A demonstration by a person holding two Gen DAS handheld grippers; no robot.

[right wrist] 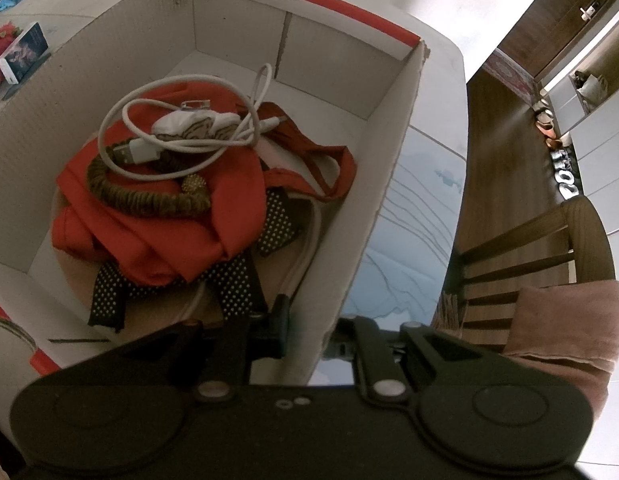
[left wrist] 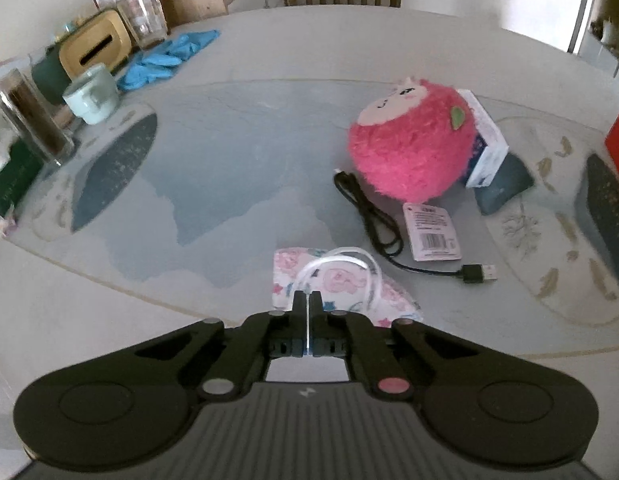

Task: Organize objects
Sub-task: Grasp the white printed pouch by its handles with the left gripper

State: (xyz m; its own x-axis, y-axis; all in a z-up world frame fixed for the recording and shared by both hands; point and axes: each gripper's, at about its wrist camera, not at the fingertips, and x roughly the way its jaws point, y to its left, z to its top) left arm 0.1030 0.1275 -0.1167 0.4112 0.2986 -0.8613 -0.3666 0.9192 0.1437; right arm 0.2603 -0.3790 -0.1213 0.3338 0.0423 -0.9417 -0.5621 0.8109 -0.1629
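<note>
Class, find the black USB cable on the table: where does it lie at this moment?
In the left wrist view, the black USB cable lies right of centre on the table, just below the pink plush toy and beside its paper tag.

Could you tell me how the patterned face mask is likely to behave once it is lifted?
Held by its thin ear loop in the left tongs, the mask will probably dangle and swing. It looks like light, folded fabric, so likely floppy and easy to lift.

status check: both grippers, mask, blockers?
Left gripper shut on face mask ear loop, mask on table. Right gripper shut on box wall. Black USB cable beside mask, not blocking.
</note>
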